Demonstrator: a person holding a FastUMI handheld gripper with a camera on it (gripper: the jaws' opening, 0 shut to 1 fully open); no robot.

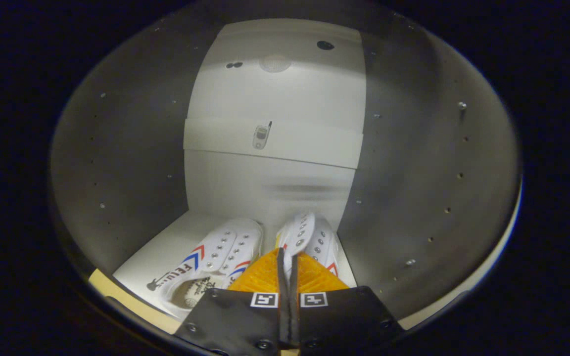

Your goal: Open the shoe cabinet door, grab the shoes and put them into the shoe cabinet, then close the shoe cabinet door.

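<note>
I am looking into the open shoe cabinet (156, 257). Two white sneakers with red and blue stripes stand side by side on its white bottom board, toes toward the back wall. The left shoe (220, 252) lies free, just left of my fingers. My gripper (286, 259) is shut on the right shoe (314, 237), pinching a thin white edge of its upper between the fingers. That shoe's toe reaches beyond the fingertips, close to the right side wall.
The cabinet's left wall (126, 163) and right wall (423, 173), both with rows of peg holes, close in on either side. A white shelf (305, 143) crosses the back above the shoes, with a small fitting (261, 136) on its front edge.
</note>
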